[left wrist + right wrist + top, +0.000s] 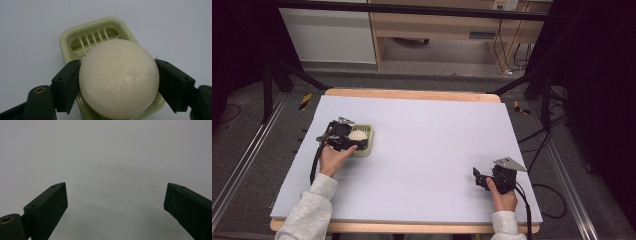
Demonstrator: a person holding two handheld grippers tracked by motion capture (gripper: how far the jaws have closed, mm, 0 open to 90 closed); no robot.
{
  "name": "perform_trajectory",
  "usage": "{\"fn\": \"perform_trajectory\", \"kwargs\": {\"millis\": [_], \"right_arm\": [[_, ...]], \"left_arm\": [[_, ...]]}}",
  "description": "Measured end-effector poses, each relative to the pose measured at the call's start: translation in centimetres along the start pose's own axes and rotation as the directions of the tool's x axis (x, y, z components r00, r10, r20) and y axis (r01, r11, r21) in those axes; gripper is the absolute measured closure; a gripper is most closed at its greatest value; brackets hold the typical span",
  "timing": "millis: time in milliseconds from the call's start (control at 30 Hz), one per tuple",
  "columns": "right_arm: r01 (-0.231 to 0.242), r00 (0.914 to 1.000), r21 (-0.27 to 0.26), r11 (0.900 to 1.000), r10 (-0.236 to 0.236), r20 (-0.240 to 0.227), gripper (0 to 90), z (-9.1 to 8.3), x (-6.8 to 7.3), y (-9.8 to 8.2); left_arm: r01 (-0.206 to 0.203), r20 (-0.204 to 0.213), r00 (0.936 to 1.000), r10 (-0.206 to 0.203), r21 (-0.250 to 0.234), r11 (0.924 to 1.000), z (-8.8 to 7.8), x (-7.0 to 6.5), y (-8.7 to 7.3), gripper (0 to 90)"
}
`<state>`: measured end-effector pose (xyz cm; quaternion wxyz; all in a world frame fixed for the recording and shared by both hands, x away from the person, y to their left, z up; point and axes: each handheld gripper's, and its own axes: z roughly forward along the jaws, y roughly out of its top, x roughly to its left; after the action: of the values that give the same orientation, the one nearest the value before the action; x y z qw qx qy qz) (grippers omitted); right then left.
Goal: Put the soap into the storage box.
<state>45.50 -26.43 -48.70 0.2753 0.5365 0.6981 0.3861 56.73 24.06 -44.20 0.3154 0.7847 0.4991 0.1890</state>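
Round soap bar (118, 78) pinched between left gripper (117, 82) jaws, over slotted soap dish (67, 40).

Gripped at widest sides, probably for steady seating; contact with dish floor not discernible. Dish otherwise empty, near table (432, 135) left edge. Right gripper (116, 205) spread, idle, holding nothing, well apart.

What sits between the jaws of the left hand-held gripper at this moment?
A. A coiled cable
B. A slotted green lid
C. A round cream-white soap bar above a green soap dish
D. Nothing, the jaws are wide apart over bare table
C: in the left gripper view the left hand-held gripper has one jaw against each side of the round soap bar, with the slotted green soap dish beneath it.
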Motion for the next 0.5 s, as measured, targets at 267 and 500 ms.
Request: {"fn": "perform_trajectory", "kwargs": {"millis": [267, 500], "right_arm": [[0.001, 1.0, -0.002, 1.0, -0.001, 0.002, 5.5, -0.01, -0.01, 0.0], [0.0, 1.0, -0.002, 1.0, 0.0, 0.001, 5.5, -0.02, -0.01, 0.0]], "left_arm": [[-0.015, -0.003, 0.9999, 0.015, 0.006, 0.9999, 0.27, -0.1, -0.12, 24.2], [-0.017, -0.009, 0.9998, 0.017, 0.003, 0.9998, 0.41, -0.16, -0.22, 24.1]]}}
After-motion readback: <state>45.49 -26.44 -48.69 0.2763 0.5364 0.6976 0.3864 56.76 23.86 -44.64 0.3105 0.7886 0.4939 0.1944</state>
